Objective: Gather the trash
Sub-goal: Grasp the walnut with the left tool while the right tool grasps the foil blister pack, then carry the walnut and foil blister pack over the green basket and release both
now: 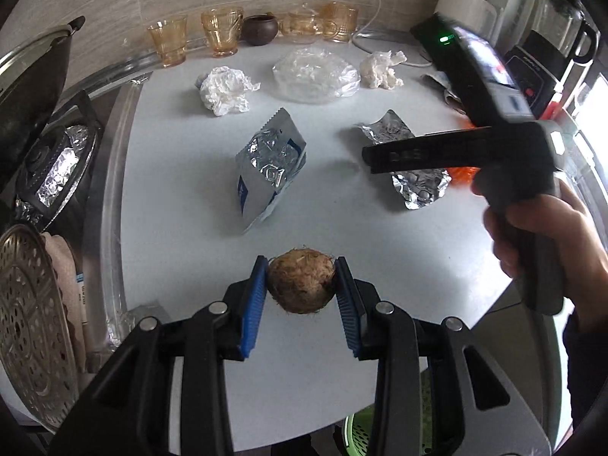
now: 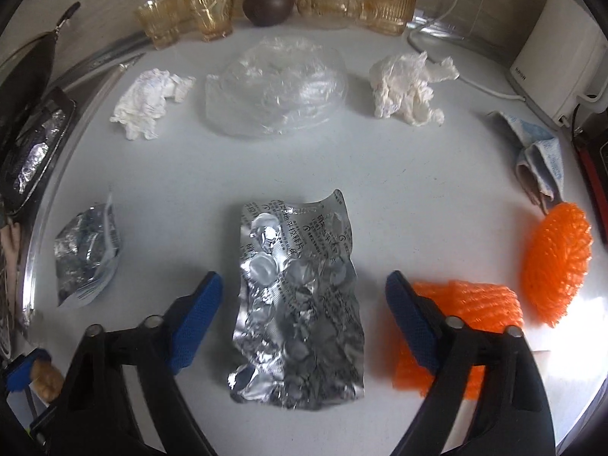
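My left gripper point(image 1: 301, 279) is shut on a brown fibrous husk ball point(image 1: 301, 285), held just above the white counter point(image 1: 304, 361). My right gripper point(image 2: 304, 296) is open, its blue pads either side of a crumpled silver blister pack point(image 2: 300, 304) lying on the counter; the pack also shows in the left wrist view point(image 1: 414, 182). A torn foil pouch point(image 1: 268, 169) point(image 2: 85, 258) lies mid-counter. Behind it are two crumpled white tissues point(image 2: 148, 102) point(image 2: 408, 89) and a clear plastic wrap point(image 2: 275, 89). Two orange foam nets point(image 2: 461, 304) point(image 2: 556, 262) lie to the right.
Amber glasses point(image 2: 205, 9) and a brown pot point(image 2: 266, 5) line the back wall. A stove with foil point(image 1: 53, 167) and a perforated metal tray point(image 1: 30, 326) are left. A white appliance point(image 2: 554, 60), a folded cloth point(image 2: 539, 155) and a blender point(image 1: 558, 30) stand right. A green basket point(image 1: 361, 433) sits below the counter edge.
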Available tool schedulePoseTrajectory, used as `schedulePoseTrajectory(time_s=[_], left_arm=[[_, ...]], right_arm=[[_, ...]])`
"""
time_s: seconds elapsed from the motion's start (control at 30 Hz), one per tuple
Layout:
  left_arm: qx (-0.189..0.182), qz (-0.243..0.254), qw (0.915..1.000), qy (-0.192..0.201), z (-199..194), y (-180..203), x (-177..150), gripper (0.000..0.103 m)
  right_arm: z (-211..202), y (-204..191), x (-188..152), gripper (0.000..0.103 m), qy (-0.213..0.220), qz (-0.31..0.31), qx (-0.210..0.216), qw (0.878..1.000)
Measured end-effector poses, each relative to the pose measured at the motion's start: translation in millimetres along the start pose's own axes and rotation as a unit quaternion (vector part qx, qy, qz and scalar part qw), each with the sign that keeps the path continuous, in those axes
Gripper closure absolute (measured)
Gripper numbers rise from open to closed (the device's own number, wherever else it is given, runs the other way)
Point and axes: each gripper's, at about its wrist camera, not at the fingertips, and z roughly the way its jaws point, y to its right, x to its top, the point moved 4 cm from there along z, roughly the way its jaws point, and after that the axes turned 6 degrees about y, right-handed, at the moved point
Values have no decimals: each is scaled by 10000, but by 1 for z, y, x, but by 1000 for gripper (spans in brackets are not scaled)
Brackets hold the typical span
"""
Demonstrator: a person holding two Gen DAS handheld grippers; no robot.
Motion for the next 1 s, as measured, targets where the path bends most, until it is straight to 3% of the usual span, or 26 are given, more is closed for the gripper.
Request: schedulePoseTrajectory(time_s=[0.1, 0.17, 0.43, 0.57, 0.7, 0.87, 1.0], left_arm=[[-76, 4, 10000, -12, -3, 2, 0, 68], [-104, 28, 9999, 6, -5, 3, 0, 68], [-138, 232, 9996, -1, -15, 9, -5, 68], [-369, 492, 9981, 26, -29, 22, -8, 68], [-737, 914, 9930, 114, -47, 47, -15, 68], [-1176, 1292, 9846, 38, -63, 82, -31, 68], [-1609, 1660, 9727, -181, -69, 115, -54, 68]], right_arm=[[3, -1, 0, 28, 1, -48, 17, 10000], [2, -3, 2, 47, 44, -68, 43, 10000], [-14, -5, 5, 50, 206, -87, 147, 9996], [-51, 2, -4, 50, 421, 33, 195, 9989], [-103, 19, -39, 50, 609, 187, 112, 9979], [-159, 48, -109, 50, 585, 555, -118, 9967], [-186, 67, -160, 50, 486, 907, -210, 9945]])
